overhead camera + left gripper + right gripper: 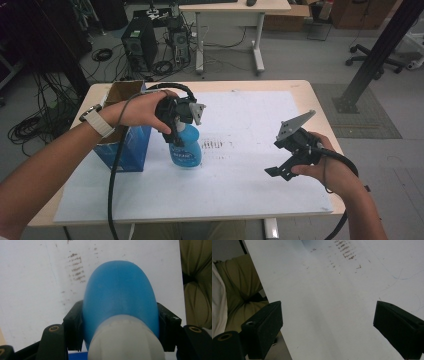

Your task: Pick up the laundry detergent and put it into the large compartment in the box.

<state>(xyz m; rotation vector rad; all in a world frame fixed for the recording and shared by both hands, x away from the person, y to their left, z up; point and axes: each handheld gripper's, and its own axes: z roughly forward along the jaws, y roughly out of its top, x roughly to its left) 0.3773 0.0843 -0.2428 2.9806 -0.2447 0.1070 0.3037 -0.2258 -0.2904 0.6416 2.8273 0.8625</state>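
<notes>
A blue bottle [186, 146] with a white neck stands on the white sheet [235, 175] near the table's left middle. My left gripper [176, 131] comes down on it from above and is shut on its upper part. In the left gripper view the blue bottle [120, 302] sits squeezed between both black pads [73, 325]. My right gripper [278, 172] hovers over the sheet at the right, open, with nothing between its pads [265, 325]; the gap there looks onto bare white sheet [332, 302].
An open blue cardboard box [125, 145] stands just left of the bottle. Dark smudges [215, 145] mark the sheet at its middle. The wooden table's edge [320, 110] runs along the right. Computers and cables lie on the floor behind.
</notes>
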